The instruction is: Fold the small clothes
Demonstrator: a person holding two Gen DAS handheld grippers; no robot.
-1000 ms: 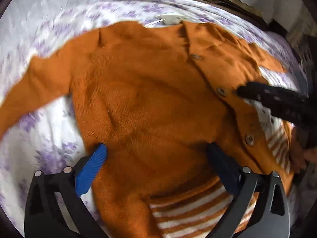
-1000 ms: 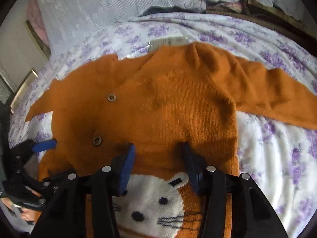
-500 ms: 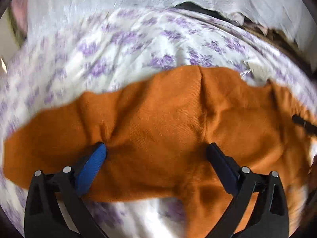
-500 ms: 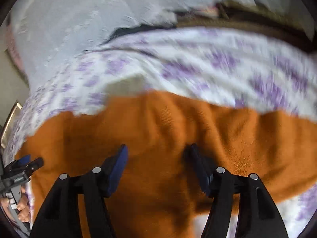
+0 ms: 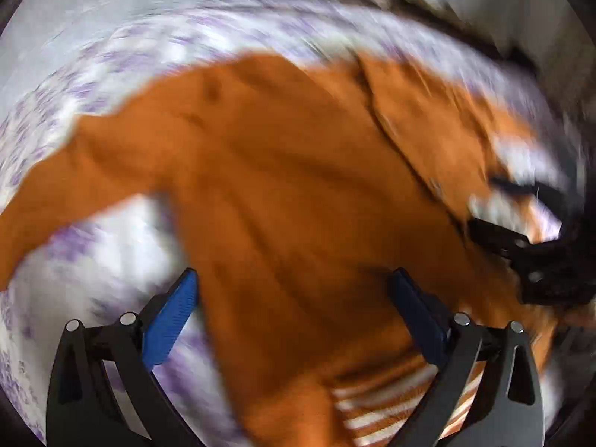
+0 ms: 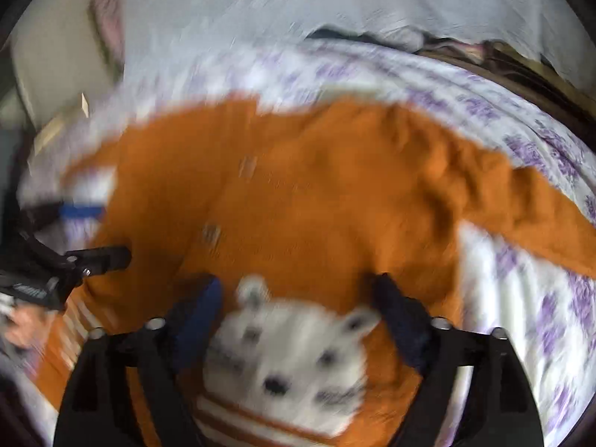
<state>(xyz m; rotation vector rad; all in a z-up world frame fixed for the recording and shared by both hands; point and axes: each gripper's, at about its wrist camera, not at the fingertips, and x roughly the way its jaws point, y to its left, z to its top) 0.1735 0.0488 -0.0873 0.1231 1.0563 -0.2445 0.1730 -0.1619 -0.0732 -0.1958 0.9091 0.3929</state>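
Half a second back both views were pushed up toward the cardigan's collar edge; now they sit lower again, with the striped hem and the white cat face back in sight, much as a second ago. The orange cardigan (image 5: 298, 193) lies spread face up on the flowered bed sheet (image 5: 123, 238), sleeves out to either side, the button placket running toward the right tongs (image 5: 499, 219).

The right tongs (image 6: 298, 313) have just been opening; their blue pads now stand wide on either side of the cat face (image 6: 290, 350), with knit beneath them but nothing pinched. The left tongs (image 6: 100, 234) are also spread apart, one pad (image 5: 171, 320) over the sheet, the other over the body of the garment, gripping nothing.

Both pictures are smeared, so fine creases cannot be read. The step looks like smoothing before the first fold. It should go best by pinching a sleeve near its cuff, keeping the body flat, and laying it straight across the chest.
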